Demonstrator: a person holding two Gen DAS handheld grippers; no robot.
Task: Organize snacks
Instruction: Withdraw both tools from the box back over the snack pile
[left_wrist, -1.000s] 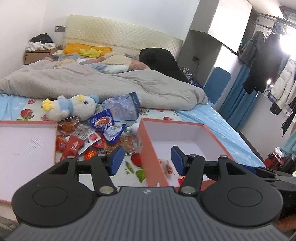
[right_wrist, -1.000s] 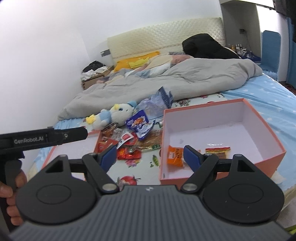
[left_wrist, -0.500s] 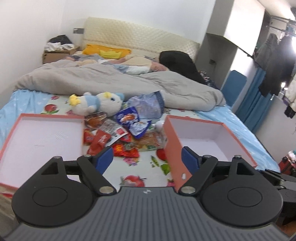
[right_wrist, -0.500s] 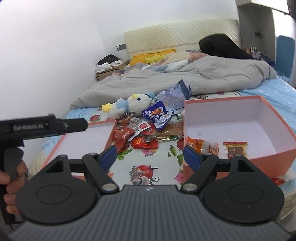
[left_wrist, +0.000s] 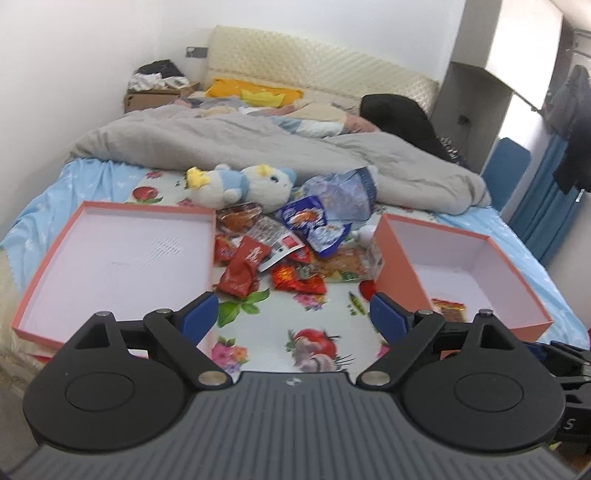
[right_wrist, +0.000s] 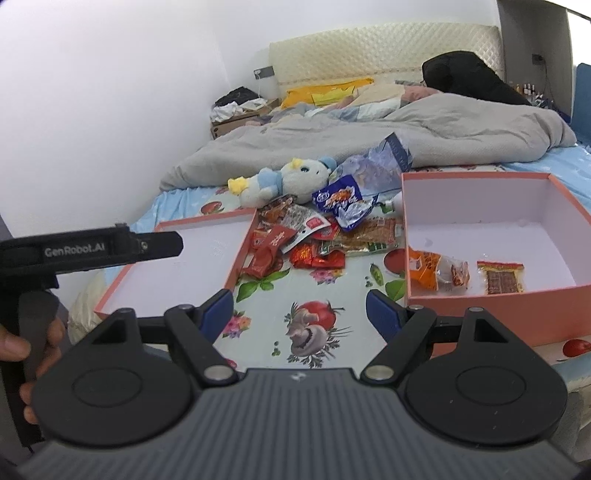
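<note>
A heap of snack packets (left_wrist: 284, 251) (right_wrist: 314, 240), red, blue and orange, lies on the bed between two pink boxes. The shallow lid (left_wrist: 114, 254) (right_wrist: 192, 254) on the left holds nothing. The deeper box (left_wrist: 461, 273) (right_wrist: 491, 236) on the right holds an orange packet (right_wrist: 436, 271) and a red-edged packet (right_wrist: 500, 277). My left gripper (left_wrist: 291, 314) hovers over the flowered sheet short of the heap, its jaws opening with nothing between them. My right gripper (right_wrist: 299, 308) stands open and empty beside the deep box's near left corner.
A plush toy (left_wrist: 240, 184) (right_wrist: 280, 181) and a grey duvet (left_wrist: 258, 147) lie behind the snacks. A hand (right_wrist: 22, 350) holds the left gripper's black body (right_wrist: 92, 247) at the left of the right wrist view. Bare flowered sheet (left_wrist: 314, 332) lies in front of the heap.
Both grippers have swung left and dipped, from over the deep box to over the sheet between the boxes. The left gripper's jaws have spread wider. The right jaws kept their width.
</note>
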